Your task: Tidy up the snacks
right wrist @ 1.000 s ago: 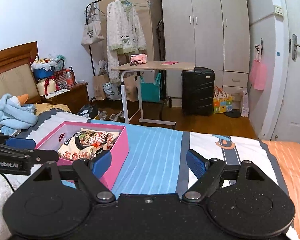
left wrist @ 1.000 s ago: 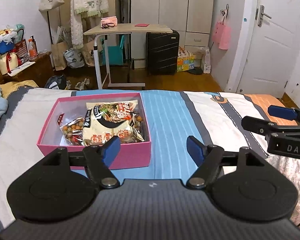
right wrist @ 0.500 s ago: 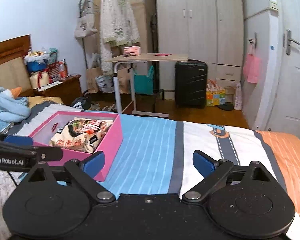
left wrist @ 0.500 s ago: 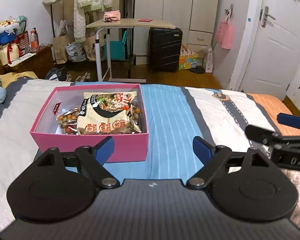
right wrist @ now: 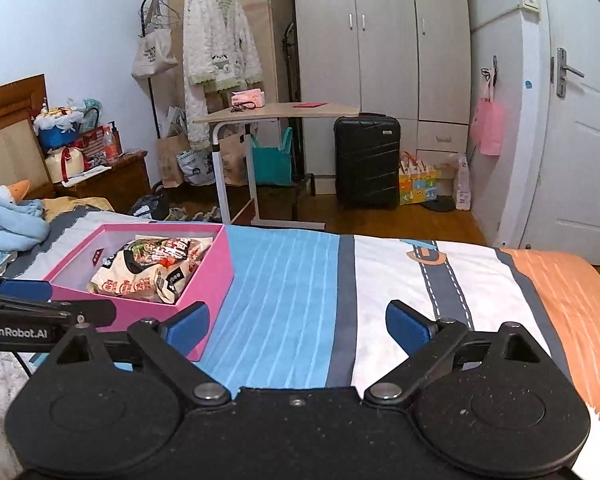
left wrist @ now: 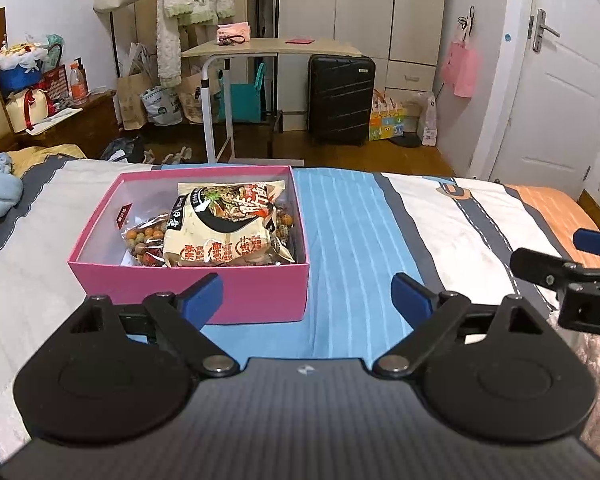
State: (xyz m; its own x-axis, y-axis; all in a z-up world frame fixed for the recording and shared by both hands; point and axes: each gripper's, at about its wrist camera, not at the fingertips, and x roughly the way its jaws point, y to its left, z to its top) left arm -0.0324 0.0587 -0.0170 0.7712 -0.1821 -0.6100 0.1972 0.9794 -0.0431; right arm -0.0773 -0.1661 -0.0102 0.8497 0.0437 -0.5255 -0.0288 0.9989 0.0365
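Note:
A pink box (left wrist: 260,292) (right wrist: 216,276) sits on the striped bed cover. Inside it a cream snack bag (left wrist: 224,232) (right wrist: 148,272) lies on top of a clear bag of coated nuts (left wrist: 144,238). My left gripper (left wrist: 306,296) hovers just in front of the box's near wall, its jaws opening with nothing between them. My right gripper (right wrist: 296,326) hangs over the blue stripes to the right of the box, open and empty. Each gripper shows at the edge of the other's view.
The bed cover (left wrist: 348,240) runs in blue, white and orange bands to the right. A light blue blanket (right wrist: 8,224) lies at the left. Beyond the bed stand a rolling table (left wrist: 268,46), a black suitcase (left wrist: 340,100), wardrobes and a white door (left wrist: 560,100).
Both grippers' jaws have spread wider. The left wrist view has tipped a little, so the box sits slightly lower in the frame; the box and snacks have not moved.

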